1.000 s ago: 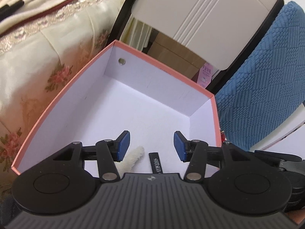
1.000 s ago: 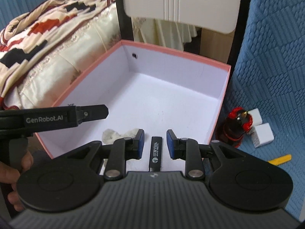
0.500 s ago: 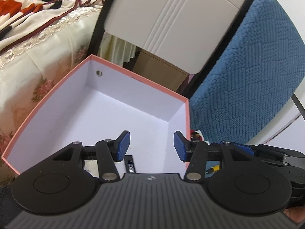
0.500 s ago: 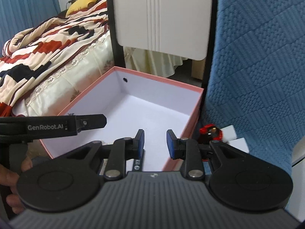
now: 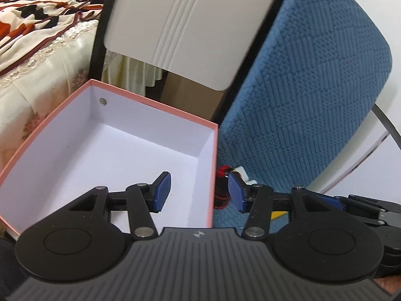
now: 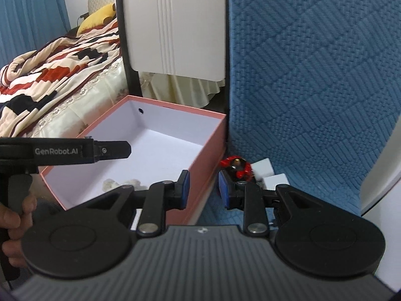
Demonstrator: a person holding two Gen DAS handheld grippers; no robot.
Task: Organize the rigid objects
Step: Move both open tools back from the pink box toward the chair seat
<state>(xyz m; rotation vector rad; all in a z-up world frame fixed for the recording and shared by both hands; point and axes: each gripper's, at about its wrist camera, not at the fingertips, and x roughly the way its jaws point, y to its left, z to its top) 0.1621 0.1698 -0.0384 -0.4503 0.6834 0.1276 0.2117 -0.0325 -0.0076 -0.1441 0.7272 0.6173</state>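
Note:
A pink box (image 5: 214, 150) with a white inside sits on the blue quilted seat; it also shows in the right wrist view (image 6: 213, 140). A red and black toy (image 6: 236, 166) and two white blocks (image 6: 275, 180) lie on the seat right of the box. The toy shows partly in the left wrist view (image 5: 221, 183). My left gripper (image 5: 199, 192) is open and empty, straddling the box's right wall. My right gripper (image 6: 203, 188) is open and empty over the box's right wall, close to the toy. A whitish fluffy piece (image 6: 120, 183) lies in the box.
A blue quilted backrest (image 6: 313, 75) rises right behind the objects. A bed with a patterned blanket (image 6: 50, 57) is at the left. A white panel on a black frame (image 5: 180, 25) stands behind the box. A yellow item (image 5: 275, 215) peeks out on the seat.
Both grippers have pulled back and shifted right, from over the box's inside to its right wall. The black stick that lay between the right fingers is now out of sight.

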